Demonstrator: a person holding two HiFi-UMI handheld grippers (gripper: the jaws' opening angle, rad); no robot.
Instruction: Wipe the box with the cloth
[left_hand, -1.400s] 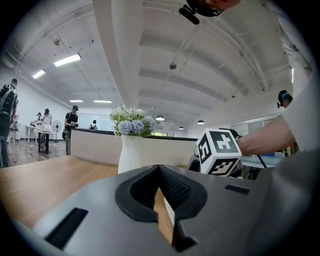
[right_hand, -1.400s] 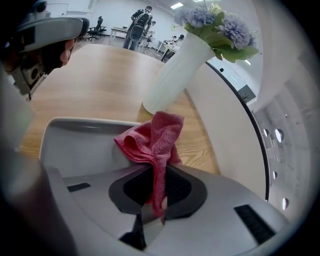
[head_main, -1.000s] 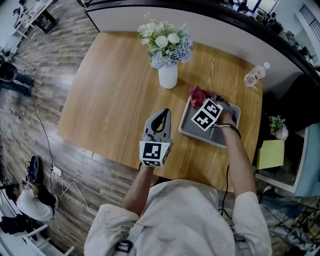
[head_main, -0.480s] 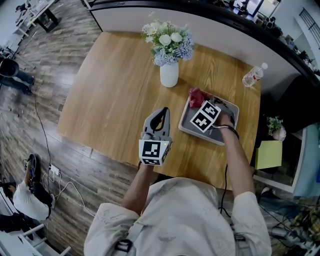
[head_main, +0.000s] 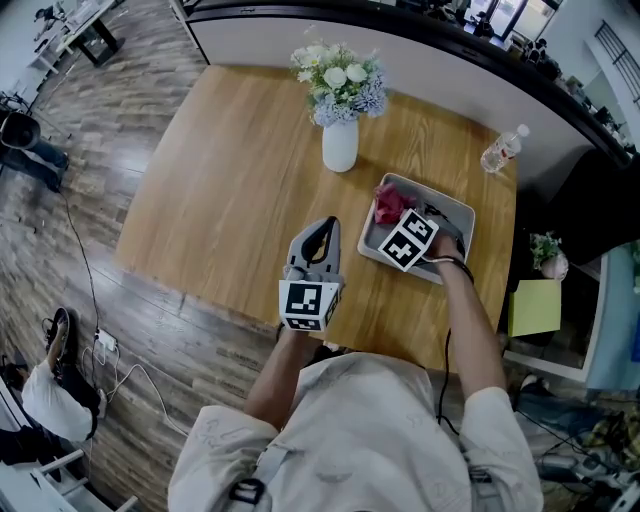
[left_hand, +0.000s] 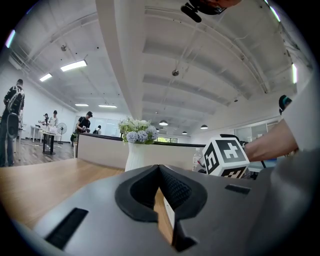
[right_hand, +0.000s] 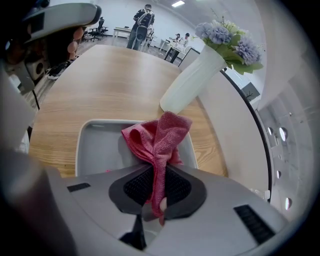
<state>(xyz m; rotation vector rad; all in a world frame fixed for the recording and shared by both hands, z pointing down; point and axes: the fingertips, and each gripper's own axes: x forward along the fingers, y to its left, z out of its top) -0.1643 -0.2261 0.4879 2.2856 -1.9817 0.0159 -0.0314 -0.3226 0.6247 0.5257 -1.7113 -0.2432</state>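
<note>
Cloth (right_hand: 159, 136), red and bunched, was pinched in the right gripper (right_hand: 156, 177) over the grey box (right_hand: 95, 147); the left gripper (left_hand: 161, 180) was pressed together, holding nothing.

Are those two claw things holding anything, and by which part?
The right gripper pinches a red cloth by a bunched lower fold; the rest sticks out over the grey box. The left gripper is shut on nothing.

You have one table (head_main: 230, 180) before you. On it you can count one vase (head_main: 340, 150) of flowers at 12 o'clock, one grey box (head_main: 458, 214) at 1 o'clock and one water bottle (head_main: 500, 152) at 2 o'clock. There is one red cloth (head_main: 390, 203). You hold two grippers: the left gripper (left_hand: 160, 192) and the right gripper (right_hand: 156, 189).
</note>
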